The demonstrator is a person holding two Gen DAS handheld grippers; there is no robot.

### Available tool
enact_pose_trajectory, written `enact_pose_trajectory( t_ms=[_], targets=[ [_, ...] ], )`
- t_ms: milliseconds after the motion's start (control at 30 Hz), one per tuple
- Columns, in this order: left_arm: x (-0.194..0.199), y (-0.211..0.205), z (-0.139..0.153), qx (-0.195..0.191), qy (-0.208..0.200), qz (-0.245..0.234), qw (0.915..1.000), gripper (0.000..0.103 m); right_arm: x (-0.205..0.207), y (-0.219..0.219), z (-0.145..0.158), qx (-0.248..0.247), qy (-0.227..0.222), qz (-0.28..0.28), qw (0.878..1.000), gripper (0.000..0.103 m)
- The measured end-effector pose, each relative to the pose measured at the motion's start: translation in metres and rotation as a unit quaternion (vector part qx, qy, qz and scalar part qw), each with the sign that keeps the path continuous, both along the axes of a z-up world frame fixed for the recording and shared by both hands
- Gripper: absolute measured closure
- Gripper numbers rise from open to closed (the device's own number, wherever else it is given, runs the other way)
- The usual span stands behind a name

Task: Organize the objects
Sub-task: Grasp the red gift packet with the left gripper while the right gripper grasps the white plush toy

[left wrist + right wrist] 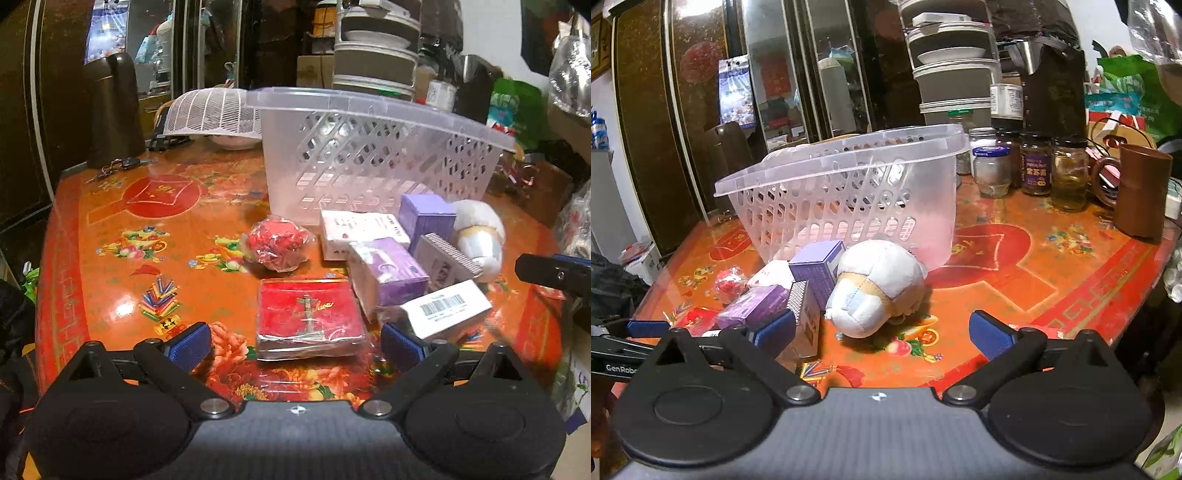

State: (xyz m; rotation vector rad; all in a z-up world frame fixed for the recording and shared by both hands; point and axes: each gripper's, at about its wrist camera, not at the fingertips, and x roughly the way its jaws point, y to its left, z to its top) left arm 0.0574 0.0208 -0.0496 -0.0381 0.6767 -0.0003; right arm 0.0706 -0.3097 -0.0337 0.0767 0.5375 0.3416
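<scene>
While both tools hang low over the orange lacquered table point(110, 229), nothing is held in either one. The left gripper point(295, 343) has its blue-padded fingers point(188, 345) spread wide, with a flat red packet point(308, 317) wrapped in clear film lying on the table just ahead, between them. The right gripper point(882, 334) is likewise spread, and a pale plush toy point(877, 286) lies on its side just beyond the gap, nearer the left-hand finger. A clear perforated plastic basket point(369, 155) stands upright behind the clutter, and the items to be sorted sit on the tabletop in front of it rather than inside. From the left wrist view I can pick out a red crinkly ball in cellophane point(279, 243), a white carton point(360, 232), an upright purple box point(428, 219), a purple and white box point(388, 275) lying flat, and a white box with a barcode label point(445, 308), all crowded together and touching or nearly so. The plush appears to lean against the purple box, though the blur makes that hard to confirm. Glass jars point(1034, 170) and a brown mug point(1137, 188) stand along the far right of the table, well apart from the pile.
</scene>
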Motion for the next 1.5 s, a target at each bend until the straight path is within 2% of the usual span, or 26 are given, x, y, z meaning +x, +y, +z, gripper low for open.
enact_pose_trajectory(
  t_ms=[100, 200, 633, 900, 967, 1033, 1333, 1400, 1500],
  targets=[
    [0.003, 0.001, -0.001, -0.005, -0.001, 0.004, 1.0, 0.016, 0.009, 0.005, -0.004, -0.008, 0.001, 0.002, 1.0, 0.0],
    [0.002, 0.002, 0.0, 0.001, -0.009, 0.005, 0.9999, 0.037, 0.019, 0.005, -0.007, -0.002, 0.008, -0.004, 1.0, 0.0],
    [0.005, 0.005, 0.001, -0.006, -0.013, 0.001, 0.9999, 0.038, 0.034, 0.015, -0.012, -0.013, 0.023, -0.011, 1.0, 0.001],
    [0.005, 0.003, 0.001, -0.005, -0.013, -0.006, 0.9999, 0.037, 0.046, 0.023, -0.01, -0.017, 0.028, -0.015, 0.999, 0.008],
    [0.005, 0.003, 0.001, -0.008, -0.014, -0.006, 0.9999, 0.037, 0.048, 0.024, -0.011, -0.019, 0.033, -0.015, 0.999, 0.015],
    [0.005, 0.003, 0.001, -0.011, -0.014, -0.006, 0.9998, 0.037, 0.048, 0.024, -0.014, -0.02, 0.039, -0.014, 0.999, 0.018],
    [0.006, 0.003, 0.0, -0.005, -0.012, -0.006, 0.9999, 0.037, 0.054, 0.026, -0.016, -0.024, 0.045, -0.007, 0.999, 0.02],
    [0.007, 0.002, 0.0, -0.005, -0.012, -0.006, 0.9999, 0.037, 0.054, 0.028, -0.015, -0.025, 0.045, 0.0, 0.999, 0.025],
    [0.008, 0.002, 0.0, -0.003, -0.011, -0.008, 0.9999, 0.033, 0.054, 0.029, -0.016, -0.03, 0.042, 0.001, 0.999, 0.026]
  ],
)
